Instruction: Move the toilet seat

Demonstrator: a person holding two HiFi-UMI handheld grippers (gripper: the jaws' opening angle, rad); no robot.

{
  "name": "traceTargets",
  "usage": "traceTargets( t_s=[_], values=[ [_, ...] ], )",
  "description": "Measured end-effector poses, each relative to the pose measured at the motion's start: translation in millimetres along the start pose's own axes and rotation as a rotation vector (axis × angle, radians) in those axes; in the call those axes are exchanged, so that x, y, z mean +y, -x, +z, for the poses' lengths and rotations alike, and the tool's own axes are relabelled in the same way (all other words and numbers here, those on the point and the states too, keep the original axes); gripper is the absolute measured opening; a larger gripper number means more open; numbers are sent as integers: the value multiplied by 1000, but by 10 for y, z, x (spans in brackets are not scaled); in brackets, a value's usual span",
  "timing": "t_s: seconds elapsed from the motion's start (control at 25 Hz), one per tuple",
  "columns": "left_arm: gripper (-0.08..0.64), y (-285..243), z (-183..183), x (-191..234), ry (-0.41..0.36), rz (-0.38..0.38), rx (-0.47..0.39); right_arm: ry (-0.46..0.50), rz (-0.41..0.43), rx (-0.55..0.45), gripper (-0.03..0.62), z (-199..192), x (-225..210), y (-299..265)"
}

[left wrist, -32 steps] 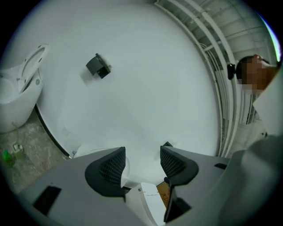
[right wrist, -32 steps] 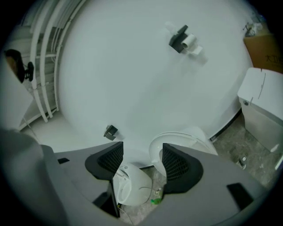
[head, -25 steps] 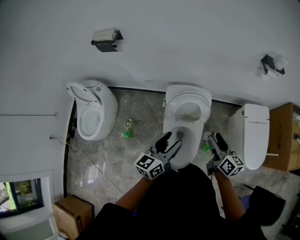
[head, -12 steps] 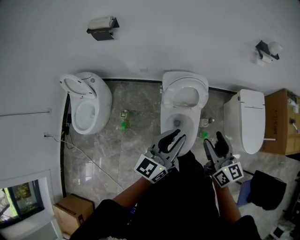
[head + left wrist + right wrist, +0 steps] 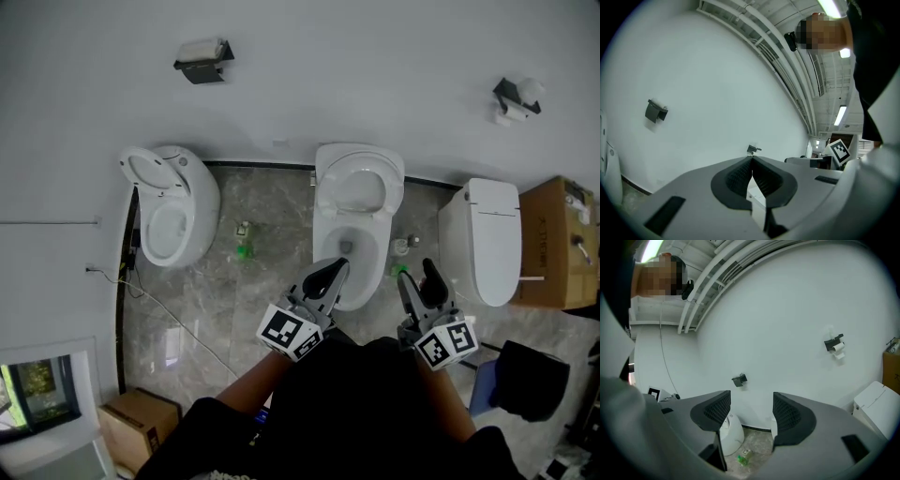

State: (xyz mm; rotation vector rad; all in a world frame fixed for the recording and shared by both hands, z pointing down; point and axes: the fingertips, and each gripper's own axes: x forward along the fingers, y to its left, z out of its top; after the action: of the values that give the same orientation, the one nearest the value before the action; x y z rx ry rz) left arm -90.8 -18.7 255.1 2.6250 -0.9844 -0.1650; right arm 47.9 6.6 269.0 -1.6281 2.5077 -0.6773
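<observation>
- The seat (image 5: 327, 192) of the middle toilet (image 5: 323, 246) appears raised, leaning back toward the wall (image 5: 375, 84), with the bowl (image 5: 349, 251) open below it.
- Risk: neither tool touches the seat. If it stands near its balance point, it could drop forward and slam onto the bowl, with nothing in place to check it.
- Risk: the seat looks smooth and glossy. A pinch taken at its thin edge may slip, and the seat would then fall free.
- Risk: the left toilet (image 5: 173, 220) also has its seat up, so a reach to the wrong unit is possible.
- Left gripper (image 5: 336, 270): it hangs over the front of the bowl without touching it. Its jaws have just been closing and now meet at the tips, with nothing between them. In my judgement it must reopen before it can take the seat.
- Right gripper (image 5: 417, 272): it hangs over the floor between the middle toilet and the right toilet (image 5: 492, 246). Its jaws stand wide apart and empty, with only the far wall and floor showing through the gap.
</observation>
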Motion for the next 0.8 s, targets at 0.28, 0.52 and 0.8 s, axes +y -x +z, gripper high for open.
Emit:
traceTargets(
  t_s=[0.28, 0.52, 0.8],
  values=[
    [15, 155, -87, -691, 15, 112, -17, -20, 81, 2, 285, 141, -37, 694],
    [15, 149, -296, -1746, -15, 141, -40, -40, 124, -56, 285, 206, -240, 1546],
    [15, 194, -761, -2510, -47, 265, -26, 48, 207, 16, 275, -217, -440, 2554]
  ],
)
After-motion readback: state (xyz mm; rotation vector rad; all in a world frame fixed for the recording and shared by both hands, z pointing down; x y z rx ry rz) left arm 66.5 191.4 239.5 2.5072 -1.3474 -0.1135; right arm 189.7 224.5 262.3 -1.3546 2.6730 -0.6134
